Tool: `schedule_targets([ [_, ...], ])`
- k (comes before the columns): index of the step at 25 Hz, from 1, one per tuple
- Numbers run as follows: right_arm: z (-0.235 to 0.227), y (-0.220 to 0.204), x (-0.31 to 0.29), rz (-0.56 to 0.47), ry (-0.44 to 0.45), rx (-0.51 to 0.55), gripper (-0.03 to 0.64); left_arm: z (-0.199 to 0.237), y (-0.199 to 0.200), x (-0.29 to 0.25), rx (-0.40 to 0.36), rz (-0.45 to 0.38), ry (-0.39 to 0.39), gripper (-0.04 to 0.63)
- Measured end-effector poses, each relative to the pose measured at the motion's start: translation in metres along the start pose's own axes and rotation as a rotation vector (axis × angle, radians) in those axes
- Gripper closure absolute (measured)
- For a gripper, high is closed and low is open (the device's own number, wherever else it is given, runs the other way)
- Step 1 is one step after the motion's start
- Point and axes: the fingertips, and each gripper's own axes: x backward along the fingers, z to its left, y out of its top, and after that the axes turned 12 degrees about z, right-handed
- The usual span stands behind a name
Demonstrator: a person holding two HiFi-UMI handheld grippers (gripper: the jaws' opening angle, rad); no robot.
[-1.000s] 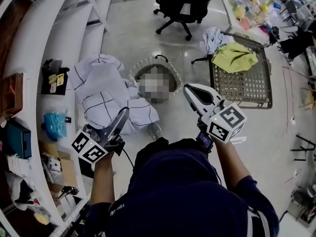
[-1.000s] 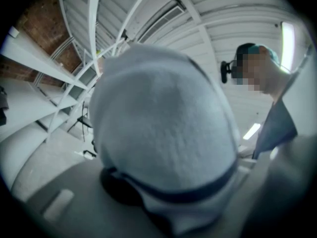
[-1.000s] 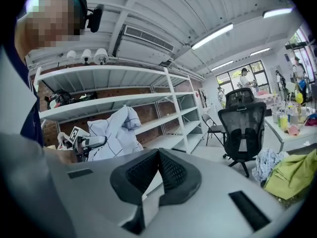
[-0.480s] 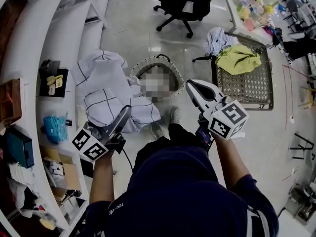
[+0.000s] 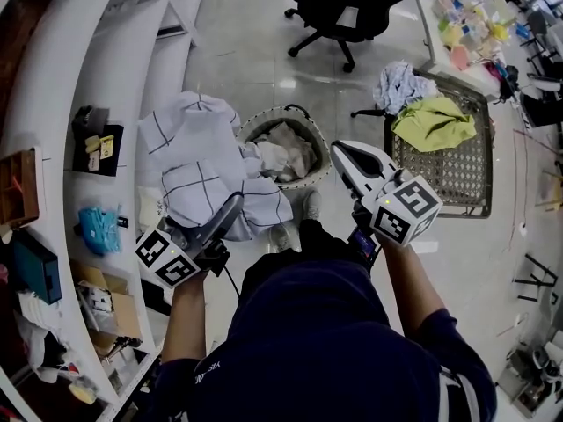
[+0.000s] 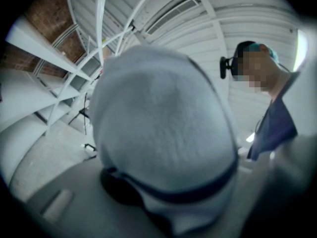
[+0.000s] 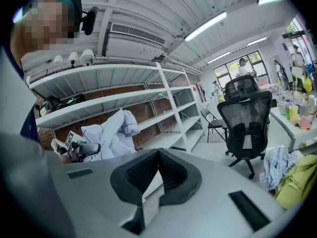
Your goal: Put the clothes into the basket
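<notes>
A white garment with dark grid lines (image 5: 195,161) hangs bunched from my left gripper (image 5: 232,209), which is shut on it. Its folds lie against the left rim of the round woven basket (image 5: 310,176) on the floor. Pale clothes (image 5: 283,148) lie inside the basket. In the left gripper view the white garment (image 6: 163,128) fills the middle and hides the jaws. My right gripper (image 5: 339,149) hovers by the basket's right rim. Its jaws meet at the tips with nothing between them, as the right gripper (image 7: 158,151) view shows.
A flat grid crate (image 5: 440,161) to the right carries a yellow-green cloth (image 5: 431,121), with a white-blue cloth (image 5: 400,82) at its far corner. A black office chair (image 5: 352,7) stands beyond the basket. White shelving (image 5: 97,86) with small items runs along the left.
My left gripper has carried the gridded garment rightward, closer to the basket, so that it now lies against the rim. The right gripper has shifted slightly along with the person's step forward.
</notes>
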Motion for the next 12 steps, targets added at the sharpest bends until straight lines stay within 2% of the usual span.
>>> schedule_targets([
  [7, -0.067, 0.010, -0.017, 0.031, 0.073, -0.016, 0.609, 0.020, 0.008, -0.070, 0.034, 0.030, 0.049, 0.399],
  [12, -0.096, 0.010, -0.030, 0.052, 0.117, -0.014, 0.609, 0.034, 0.002, -0.095, 0.032, 0.063, 0.094, 0.400],
])
